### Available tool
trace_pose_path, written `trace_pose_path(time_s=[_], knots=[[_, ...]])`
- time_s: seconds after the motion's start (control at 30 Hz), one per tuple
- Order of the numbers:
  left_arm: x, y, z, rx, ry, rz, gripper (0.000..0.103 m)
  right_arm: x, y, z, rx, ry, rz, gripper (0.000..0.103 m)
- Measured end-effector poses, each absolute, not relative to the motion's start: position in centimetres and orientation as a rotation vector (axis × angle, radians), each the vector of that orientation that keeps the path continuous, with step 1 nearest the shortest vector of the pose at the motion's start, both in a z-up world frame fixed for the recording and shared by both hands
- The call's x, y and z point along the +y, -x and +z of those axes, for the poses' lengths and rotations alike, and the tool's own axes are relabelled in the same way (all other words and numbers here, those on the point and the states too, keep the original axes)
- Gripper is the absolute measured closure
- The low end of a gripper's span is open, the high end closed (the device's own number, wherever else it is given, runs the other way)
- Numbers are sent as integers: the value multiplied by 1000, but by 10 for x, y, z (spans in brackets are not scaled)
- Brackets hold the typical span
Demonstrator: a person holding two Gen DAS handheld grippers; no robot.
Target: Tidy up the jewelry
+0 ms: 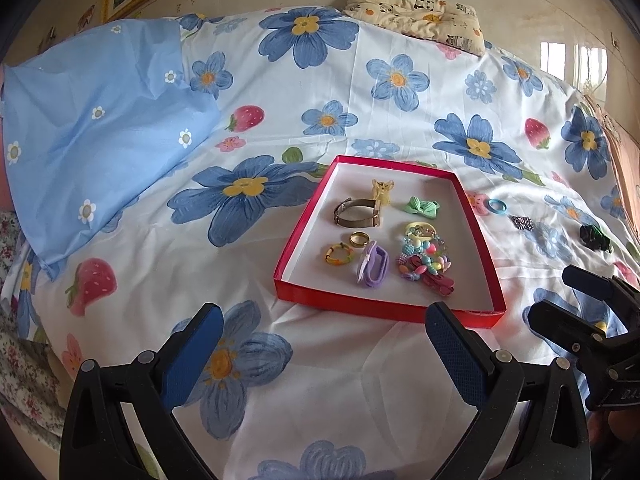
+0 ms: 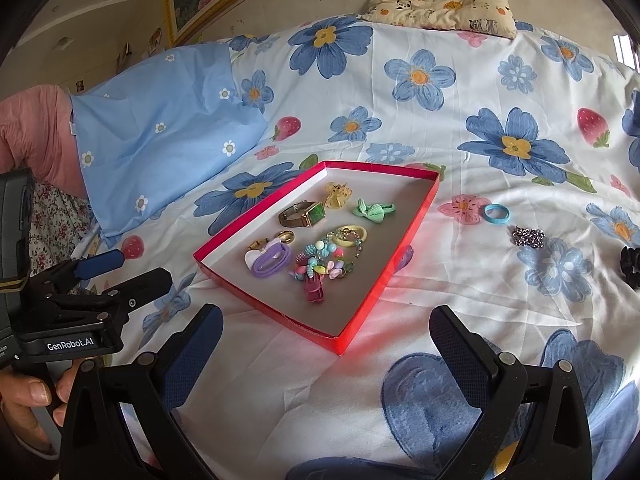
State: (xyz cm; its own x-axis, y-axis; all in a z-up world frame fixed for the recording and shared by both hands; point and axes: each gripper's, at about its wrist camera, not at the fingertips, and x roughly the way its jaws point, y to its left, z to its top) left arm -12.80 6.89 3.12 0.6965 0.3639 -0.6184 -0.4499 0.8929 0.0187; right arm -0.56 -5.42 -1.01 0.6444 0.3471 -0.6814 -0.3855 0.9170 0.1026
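A shallow red tray (image 1: 298,240) (image 2: 372,292) lies on the flowered bed. It holds a watch (image 1: 356,212) (image 2: 304,214), a gold ring (image 1: 359,239), a purple band (image 1: 374,266) (image 2: 270,258), a green bow (image 1: 422,205) (image 2: 374,210) and a heap of beads (image 1: 426,258) (image 2: 324,258). To its right on the sheet lie a blue ring (image 1: 497,206) (image 2: 497,214), a sparkly piece (image 1: 523,223) (image 2: 529,237) and a dark scrunchie (image 1: 596,237) (image 2: 632,266). My left gripper (image 1: 324,350) is open and empty, in front of the tray. My right gripper (image 2: 326,350) is open and empty near the tray's front corner.
A light blue pillow (image 1: 100,128) (image 2: 160,128) lies at the left and a panda-print pillow (image 1: 420,12) (image 2: 440,4) at the far edge by the wall. The other gripper shows at each view's side, right one (image 1: 576,300) and left one (image 2: 120,276).
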Motion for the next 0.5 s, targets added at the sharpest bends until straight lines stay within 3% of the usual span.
trace_pose_path(time_s=[0.5], knots=[[68,128,32,659,143,456,1,-50,7,-5,758,54,429,0]])
